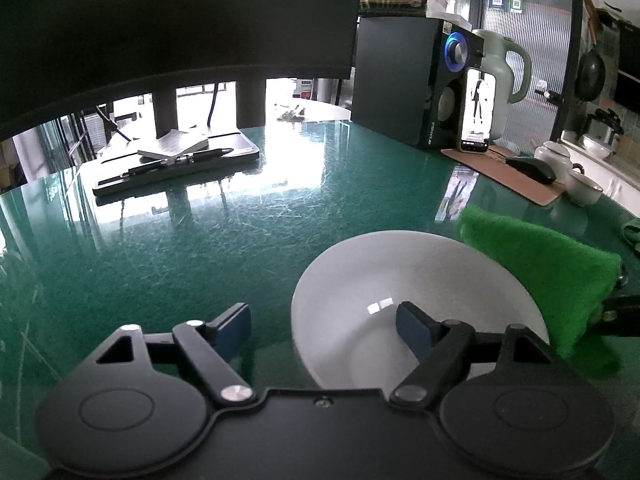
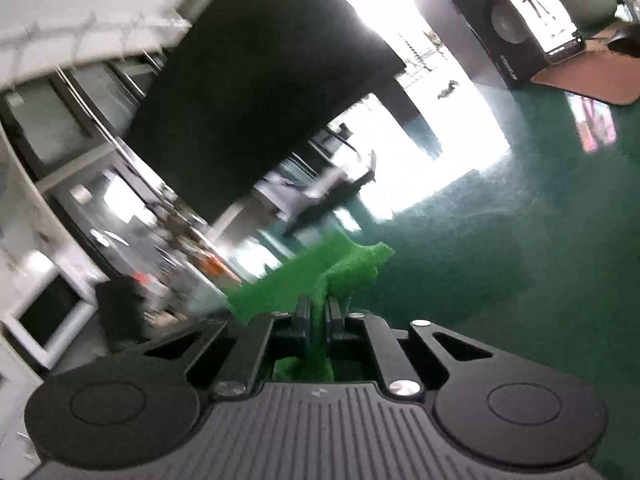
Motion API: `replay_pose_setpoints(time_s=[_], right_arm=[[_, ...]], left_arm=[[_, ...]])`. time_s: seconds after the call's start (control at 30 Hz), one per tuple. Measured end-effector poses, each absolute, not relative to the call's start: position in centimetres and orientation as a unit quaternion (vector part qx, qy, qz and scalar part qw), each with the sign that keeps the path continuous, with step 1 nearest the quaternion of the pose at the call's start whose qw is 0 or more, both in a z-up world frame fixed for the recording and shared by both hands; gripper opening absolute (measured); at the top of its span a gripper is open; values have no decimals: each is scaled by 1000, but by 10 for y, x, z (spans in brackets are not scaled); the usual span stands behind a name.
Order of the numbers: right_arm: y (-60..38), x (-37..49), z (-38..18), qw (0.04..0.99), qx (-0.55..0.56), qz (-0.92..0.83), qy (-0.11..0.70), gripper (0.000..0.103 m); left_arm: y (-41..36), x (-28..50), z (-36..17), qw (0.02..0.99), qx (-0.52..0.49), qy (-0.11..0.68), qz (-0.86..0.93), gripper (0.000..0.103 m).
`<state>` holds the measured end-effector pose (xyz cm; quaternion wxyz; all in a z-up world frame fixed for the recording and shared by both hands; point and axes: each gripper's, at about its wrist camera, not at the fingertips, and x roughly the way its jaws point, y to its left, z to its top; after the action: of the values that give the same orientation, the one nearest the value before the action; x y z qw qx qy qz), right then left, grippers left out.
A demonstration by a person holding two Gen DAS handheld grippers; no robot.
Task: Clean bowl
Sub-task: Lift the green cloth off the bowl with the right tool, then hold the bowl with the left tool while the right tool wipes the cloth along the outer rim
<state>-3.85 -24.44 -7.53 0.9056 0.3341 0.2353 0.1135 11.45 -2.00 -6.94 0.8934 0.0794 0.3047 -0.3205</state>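
On the green table [image 1: 200, 240], the wide left hand-held gripper [image 1: 324, 330] hides the bowl's [image 1: 400, 280] near rim; the right hand-held gripper [image 2: 318, 312] pinches blurred cloth [image 2: 340, 268].

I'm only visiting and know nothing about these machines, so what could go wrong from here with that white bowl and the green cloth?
1. The left gripper is open astride the white bowl's rim, not clamped; the bowl might slide on the glossy green table once wiped.
2. The right gripper pinches only a thin fold of the green cloth, which could slip out.
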Motion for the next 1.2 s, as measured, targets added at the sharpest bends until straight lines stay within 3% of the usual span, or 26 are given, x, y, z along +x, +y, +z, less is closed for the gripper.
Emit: replay_pose_setpoints(time_s=[0.33,0.57,0.93,1.2], right_arm=[[-238,22,-66,921,295,80,242,7],[-230,-26,-71,922,251,103,277,7],[-215,45,-48,944,167,88,271,7],[-226,-11,-53,936,172,106,287,7]], left_arm=[[-18,118,-70,892,74,309,-320,81],[-19,118,-70,892,74,310,-321,81],[-17,119,-71,890,70,313,-324,83],[-18,119,-71,889,71,314,-326,84]])
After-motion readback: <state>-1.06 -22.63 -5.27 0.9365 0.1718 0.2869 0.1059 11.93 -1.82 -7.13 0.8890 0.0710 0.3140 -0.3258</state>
